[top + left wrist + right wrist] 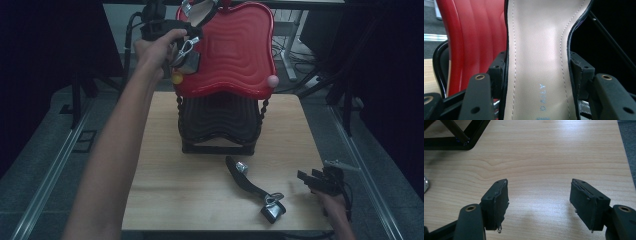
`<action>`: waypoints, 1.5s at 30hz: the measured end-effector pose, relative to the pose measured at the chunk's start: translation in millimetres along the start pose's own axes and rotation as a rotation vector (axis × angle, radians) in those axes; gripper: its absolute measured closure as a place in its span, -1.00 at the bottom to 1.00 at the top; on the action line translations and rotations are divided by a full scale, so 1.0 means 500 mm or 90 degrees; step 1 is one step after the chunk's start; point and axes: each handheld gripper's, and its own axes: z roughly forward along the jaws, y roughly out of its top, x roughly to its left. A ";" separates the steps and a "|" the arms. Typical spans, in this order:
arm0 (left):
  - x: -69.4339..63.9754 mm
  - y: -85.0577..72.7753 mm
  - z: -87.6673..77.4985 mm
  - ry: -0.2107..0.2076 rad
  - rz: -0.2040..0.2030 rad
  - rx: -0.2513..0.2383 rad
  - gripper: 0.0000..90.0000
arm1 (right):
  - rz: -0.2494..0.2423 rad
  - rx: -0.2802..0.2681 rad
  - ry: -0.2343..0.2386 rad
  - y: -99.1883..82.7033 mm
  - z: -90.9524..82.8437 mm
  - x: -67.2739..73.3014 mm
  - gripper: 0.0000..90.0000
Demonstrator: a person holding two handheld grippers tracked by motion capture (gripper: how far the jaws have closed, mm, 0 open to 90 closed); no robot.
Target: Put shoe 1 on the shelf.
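My left gripper (192, 30) is raised at the upper left corner of a red wavy shelf top (235, 50). It is shut on a black heeled sandal (186, 55) with a beige insole (539, 37); both jaws press the sole's edges in the left gripper view. A silver buckle and the heel hang under the hand. The matching sandal (255, 187) lies on its side on the wooden table (165, 190), near the front. My right gripper (310, 179) rests low at the table's front right, open (539, 195) over bare wood, nothing between its jaws.
The red top sits on a black wavy rack (220, 120) at the table's back middle, with a yellow knob (176, 78) and a pink knob (272, 81) at its corners. The rack's base frame (454, 137) lies ahead and left of the right gripper. Grey floor surrounds the table.
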 end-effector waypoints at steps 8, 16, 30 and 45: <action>-0.009 -0.012 0.031 0.071 0.010 -0.042 -0.05 | 0.007 -0.002 -0.001 0.000 -0.003 -0.003 -0.31; -0.003 -0.038 0.074 0.164 0.037 -0.025 -0.06 | 0.003 -0.002 0.001 0.000 -0.002 -0.003 -0.31; -0.001 -0.034 0.089 0.120 0.036 -0.011 -0.70 | 0.004 0.000 0.003 0.000 -0.001 -0.004 -0.32; 0.028 -0.004 0.044 0.085 0.017 -0.034 -0.70 | 0.006 -0.001 0.004 0.001 -0.001 -0.009 -0.32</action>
